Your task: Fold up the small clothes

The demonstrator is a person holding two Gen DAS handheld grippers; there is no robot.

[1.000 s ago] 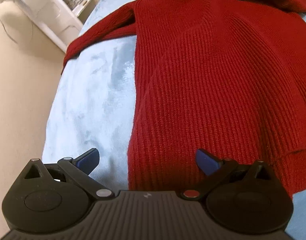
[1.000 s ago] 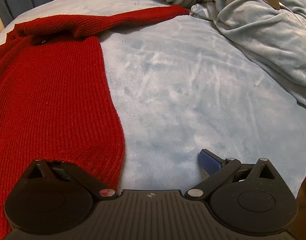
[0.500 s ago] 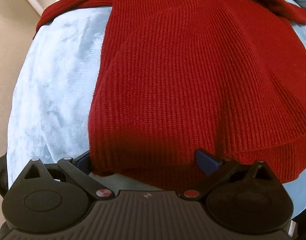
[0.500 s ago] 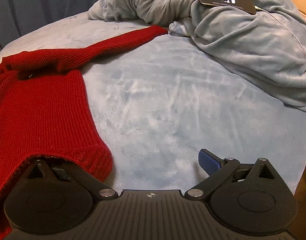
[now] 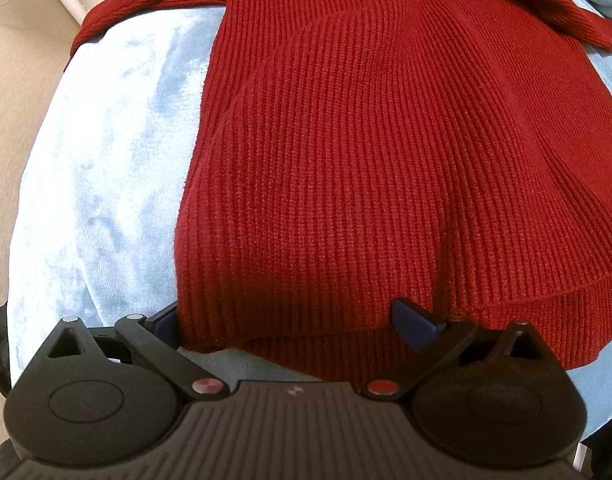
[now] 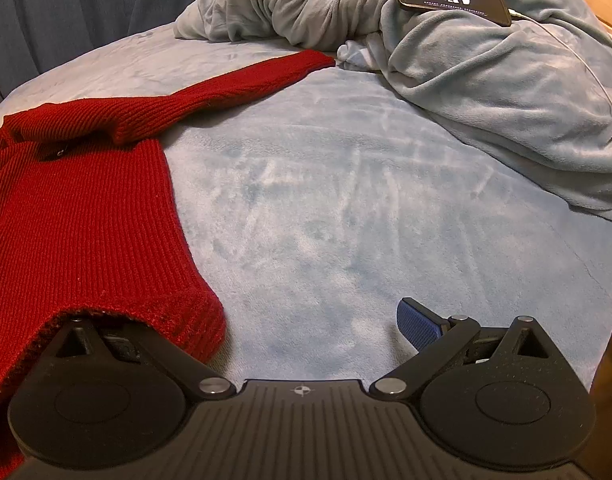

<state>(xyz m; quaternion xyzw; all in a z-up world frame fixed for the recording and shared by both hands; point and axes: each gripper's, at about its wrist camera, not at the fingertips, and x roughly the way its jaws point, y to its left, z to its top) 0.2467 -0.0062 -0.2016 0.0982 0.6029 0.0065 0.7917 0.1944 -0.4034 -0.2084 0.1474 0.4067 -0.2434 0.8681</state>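
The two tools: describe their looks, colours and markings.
Both the left tool and the right tool are matte black plastic with ribbed bodies, round pivot discs, angled link arms and blue textured fingertip pads. Each carries a small crosshair mark.

Light: soft, even, bright indoors.
Shadows: faint beneath the sweater hem.
Edges: strong fisheye bending.
Focus: sharp throughout.
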